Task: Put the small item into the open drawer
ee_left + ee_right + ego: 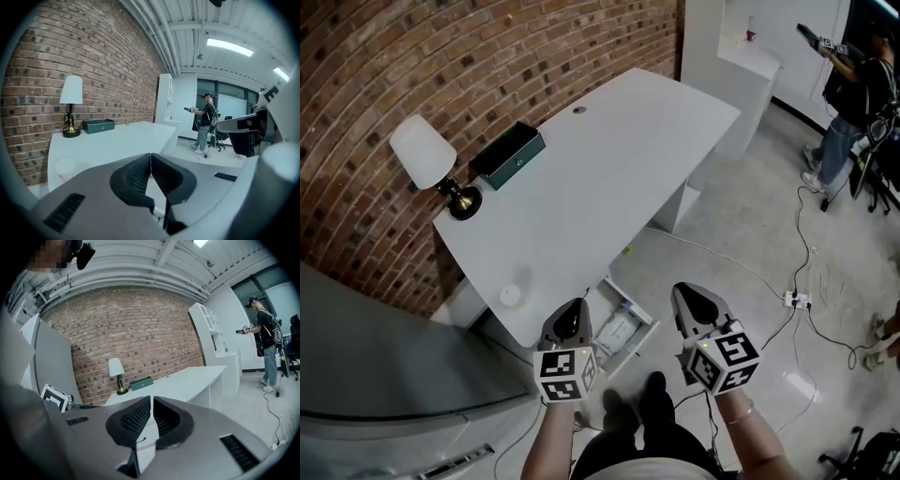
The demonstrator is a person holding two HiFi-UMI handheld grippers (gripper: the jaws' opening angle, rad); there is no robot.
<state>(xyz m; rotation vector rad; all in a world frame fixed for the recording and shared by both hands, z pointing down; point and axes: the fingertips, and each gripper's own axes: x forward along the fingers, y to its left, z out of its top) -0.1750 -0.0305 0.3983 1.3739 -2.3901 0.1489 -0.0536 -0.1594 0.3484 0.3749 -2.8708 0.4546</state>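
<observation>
A small round white item [510, 295] sits on the white desk [609, 159] near its front left corner; in the left gripper view the small item [65, 168] shows low at the left. Below the desk's front edge an open drawer [645, 336] holds some pale packets. My left gripper [572, 319] hangs just off the desk edge beside the drawer, jaws shut and empty [151, 154]. My right gripper [698, 305] hovers over the floor to the drawer's right, its jaws nearly together with nothing between them [152, 398].
A white-shaded lamp [427, 155] and a dark green box [508, 155] stand at the desk's back by the brick wall. A white cabinet [750, 75] is beyond. A person [853, 94] stands far right. A cable and power strip [795, 300] lie on the floor.
</observation>
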